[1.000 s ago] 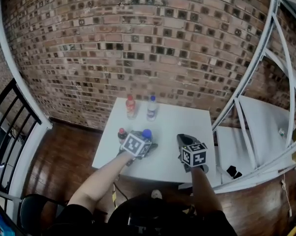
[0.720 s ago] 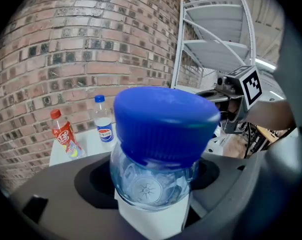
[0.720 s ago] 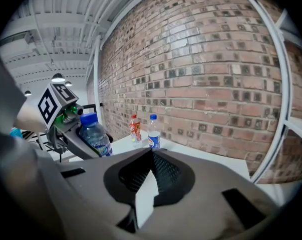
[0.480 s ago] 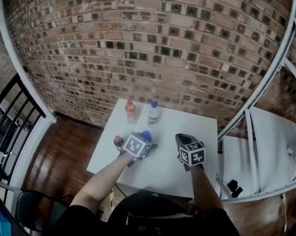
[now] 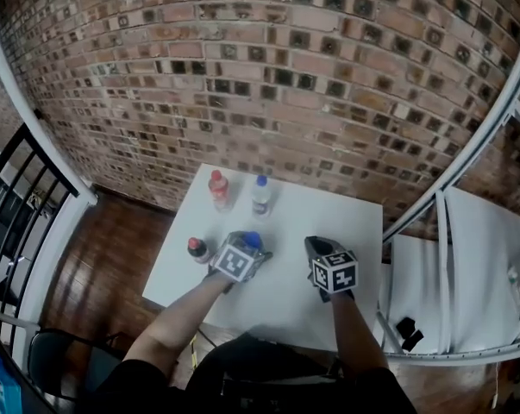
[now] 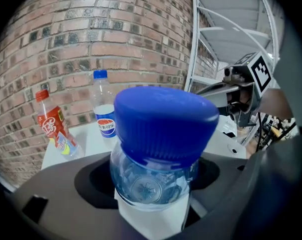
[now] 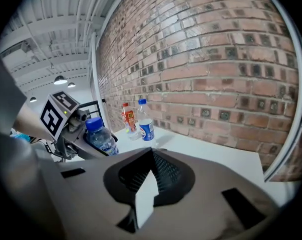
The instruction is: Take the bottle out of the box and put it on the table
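Observation:
My left gripper (image 6: 156, 186) is shut on a clear water bottle with a blue cap (image 6: 163, 126), gripped at the shoulder just under the cap. In the head view this gripper (image 5: 245, 252) holds the bottle (image 5: 253, 241) upright over the near left part of the white table (image 5: 354, 222). To its right, my right gripper (image 5: 316, 248) hangs above the table with its jaws together and nothing between them; in its own view (image 7: 148, 178) the pads meet. No box shows in any view.
Three other bottles stand on the table: a red-label one (image 5: 216, 188), a Pepsi one with a blue cap (image 5: 260, 195), and a dark one with a red cap (image 5: 196, 249) near the left edge. A brick wall (image 5: 285, 84) stands behind; white stair rails (image 5: 449, 188) run at the right.
Both grippers have come down and nearer to the table's front, the left one carrying the blue-capped bottle. Neither jaw opening has changed.

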{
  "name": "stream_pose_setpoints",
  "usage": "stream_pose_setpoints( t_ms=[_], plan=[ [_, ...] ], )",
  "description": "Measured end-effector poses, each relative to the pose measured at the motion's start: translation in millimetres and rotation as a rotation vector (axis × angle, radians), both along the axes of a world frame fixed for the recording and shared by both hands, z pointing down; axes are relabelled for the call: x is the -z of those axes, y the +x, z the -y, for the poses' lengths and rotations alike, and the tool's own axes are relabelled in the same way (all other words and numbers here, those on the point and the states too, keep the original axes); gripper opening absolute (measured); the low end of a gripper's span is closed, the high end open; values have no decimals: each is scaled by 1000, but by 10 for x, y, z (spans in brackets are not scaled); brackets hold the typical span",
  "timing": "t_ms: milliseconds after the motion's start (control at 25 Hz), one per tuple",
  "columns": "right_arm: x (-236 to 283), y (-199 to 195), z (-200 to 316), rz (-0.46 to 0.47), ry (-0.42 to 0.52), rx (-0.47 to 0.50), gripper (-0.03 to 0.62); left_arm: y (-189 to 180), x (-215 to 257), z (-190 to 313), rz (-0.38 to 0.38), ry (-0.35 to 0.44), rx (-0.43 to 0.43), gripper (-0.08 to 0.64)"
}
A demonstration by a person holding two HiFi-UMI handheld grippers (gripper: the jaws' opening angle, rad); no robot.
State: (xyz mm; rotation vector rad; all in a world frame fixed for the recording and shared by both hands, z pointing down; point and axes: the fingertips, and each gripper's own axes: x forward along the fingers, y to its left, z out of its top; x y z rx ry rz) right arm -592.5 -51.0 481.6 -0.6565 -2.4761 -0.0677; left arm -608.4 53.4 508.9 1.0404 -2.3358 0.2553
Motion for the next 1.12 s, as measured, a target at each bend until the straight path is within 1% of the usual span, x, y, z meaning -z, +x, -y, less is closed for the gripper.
stream_pose_setpoints(
  t_ms=[80, 320, 560, 760, 800, 840, 880, 960, 1120],
  plan=[
    [-43, 15, 3, -9, -8, -2, 2, 27, -88, 36, -2, -10, -11, 371],
    [-167, 73, -1, -36, -24, -5, 2, 6, -118, 43, 11, 17, 8, 371],
    [-207, 85, -50, -48, -12, -3, 2, 29, -171, 18, -29, 9, 30, 377],
    [-156, 101, -52, -47, 5, -20, 2, 54, -171, 1, -61, 8, 22, 380],
    [-148, 114, -53, -42, 19, -20, 2, 53, -155, -4, -69, 22, 30, 401],
    [-144, 125, -50, -34, 39, -19, 2, 43, -118, -7, -73, 45, 38, 484],
    [-138, 133, -42, -25, 57, -18, 2, 29, -65, 0, -72, 66, 38, 518],
    [-121, 139, -16, -14, 75, -23, 2, 16, 31, 26, -69, 87, 20, 520],
    [-77, 162, -4, -8, 68, -43, 2, 21, 99, -17, -72, 76, 18, 520]
  ],
)
